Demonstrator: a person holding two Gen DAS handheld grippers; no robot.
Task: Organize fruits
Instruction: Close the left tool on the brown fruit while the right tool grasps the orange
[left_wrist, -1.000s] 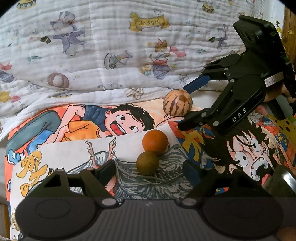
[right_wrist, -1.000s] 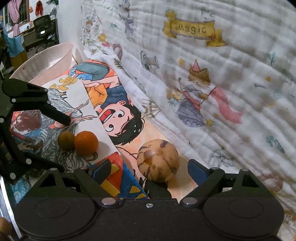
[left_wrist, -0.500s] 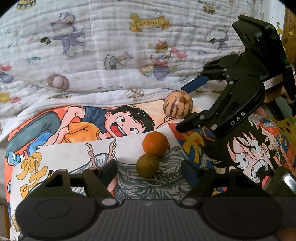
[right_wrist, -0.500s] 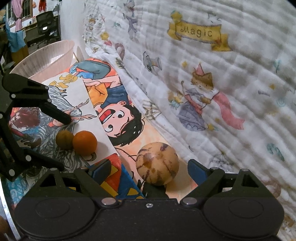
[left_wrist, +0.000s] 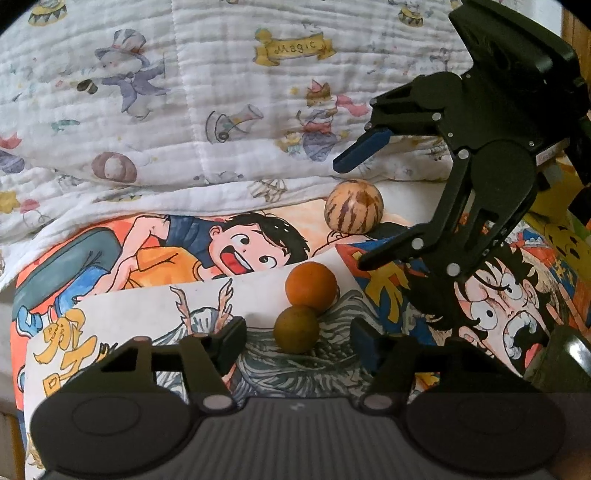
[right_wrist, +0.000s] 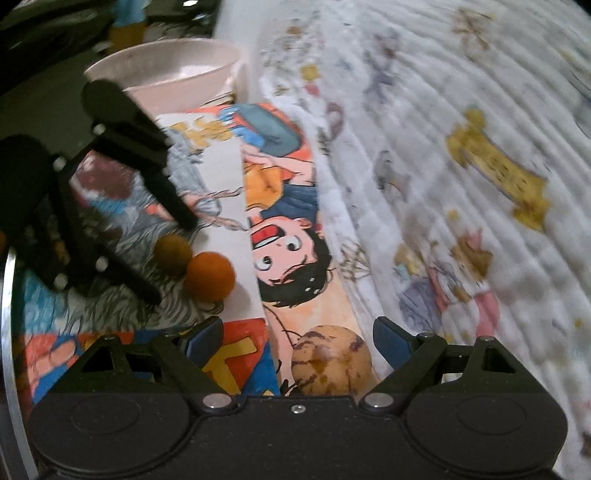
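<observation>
Three round fruits on a flat surface covered with cartoon posters (left_wrist: 155, 258): one dull green-brown fruit (left_wrist: 296, 329), one smooth orange (left_wrist: 311, 285) touching it just behind, one tan striped melon (left_wrist: 352, 211) farther back near the quilt edge. One quilted white blanket (left_wrist: 184, 110), puckered, printed with small animals. One pale ribbed basket (right_wrist: 177, 79), far left in the right wrist view.

Left gripper (left_wrist: 297, 341): black fingers apart and closing, green-brown fruit between them, pads not touching it. Narrower gap than one second ago.

Right gripper (right_wrist: 297, 341): blue-tipped fingers wide apart, closing slightly, striped melon (right_wrist: 330, 360) between them, nearer the right finger, no contact visible. Rolled since the earlier frame; posters and basket now tilted differently, picture blurred. Fruit positions unchanged.
</observation>
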